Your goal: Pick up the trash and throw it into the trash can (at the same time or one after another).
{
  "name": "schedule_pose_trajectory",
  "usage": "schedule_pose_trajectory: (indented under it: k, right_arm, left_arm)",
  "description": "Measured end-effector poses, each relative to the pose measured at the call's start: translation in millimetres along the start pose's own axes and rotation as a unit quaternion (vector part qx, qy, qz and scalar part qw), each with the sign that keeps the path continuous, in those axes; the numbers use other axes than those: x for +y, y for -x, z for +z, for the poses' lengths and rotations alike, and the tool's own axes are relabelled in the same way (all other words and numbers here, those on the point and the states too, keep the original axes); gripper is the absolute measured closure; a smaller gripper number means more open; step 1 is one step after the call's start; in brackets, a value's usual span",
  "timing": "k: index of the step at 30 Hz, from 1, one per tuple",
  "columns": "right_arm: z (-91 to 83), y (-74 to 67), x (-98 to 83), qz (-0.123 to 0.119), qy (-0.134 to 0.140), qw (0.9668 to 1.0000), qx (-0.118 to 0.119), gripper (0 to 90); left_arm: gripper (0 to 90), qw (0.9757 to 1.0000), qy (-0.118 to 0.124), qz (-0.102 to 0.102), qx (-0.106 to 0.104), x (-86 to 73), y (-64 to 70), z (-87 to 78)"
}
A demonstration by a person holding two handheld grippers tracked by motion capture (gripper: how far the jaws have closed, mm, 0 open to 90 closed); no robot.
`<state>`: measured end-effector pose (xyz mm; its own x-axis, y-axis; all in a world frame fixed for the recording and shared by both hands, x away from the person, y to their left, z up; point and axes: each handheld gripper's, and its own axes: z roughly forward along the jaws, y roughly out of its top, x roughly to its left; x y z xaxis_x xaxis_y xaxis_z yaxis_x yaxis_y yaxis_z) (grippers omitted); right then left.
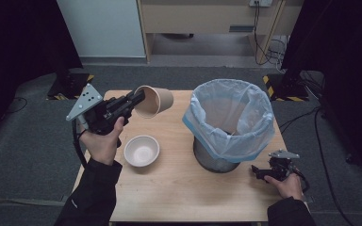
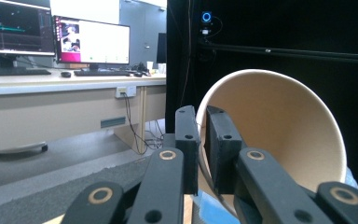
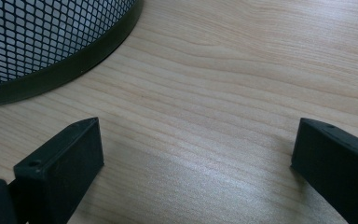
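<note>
A brown paper cup (image 1: 154, 100) hangs on its side above the table's back left, its mouth toward my left gripper (image 1: 138, 100), which is shut on the cup's rim. In the left gripper view the two jaws pinch the rim of the paper cup (image 2: 279, 126), whose pale inside faces the camera. A white paper bowl (image 1: 142, 150) sits upright on the wooden table (image 1: 179, 193) below that hand. My right gripper (image 1: 257, 172) rests low at the table's right front, beside the bin, open with nothing between its fingertips (image 3: 63, 163).
A mesh waste bin (image 1: 229, 125) lined with a pale blue bag stands right of centre; its dark base band (image 3: 65, 70) lies close ahead of the right gripper. Beyond the table are grey floor, a desk and dark curtains.
</note>
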<state>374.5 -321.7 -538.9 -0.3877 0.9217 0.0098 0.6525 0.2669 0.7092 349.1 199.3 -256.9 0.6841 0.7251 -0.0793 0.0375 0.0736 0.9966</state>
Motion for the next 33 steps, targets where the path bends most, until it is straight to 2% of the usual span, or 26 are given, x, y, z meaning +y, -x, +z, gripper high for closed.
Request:
schedule_pose_trajectory:
  k: [7, 22, 33]
  right_arm:
    - [0.0, 0.0, 0.0, 0.000, 0.000, 1.0000, 0.000, 2.3]
    - [0.0, 0.0, 0.0, 0.000, 0.000, 1.0000, 0.000, 2.3]
    - [0.0, 0.0, 0.0, 0.000, 0.000, 1.0000, 0.000, 2.3]
  left_arm:
    - [83.6, 0.9999, 0.009, 0.002, -0.011, 5.5, 7.3, 9.2]
    - [83.6, 0.9990, 0.022, 0.006, -0.038, 17.7, 26.5, 39.2]
    - [83.5, 0.9980, 0.018, 0.007, -0.060, 17.7, 42.4, 66.7]
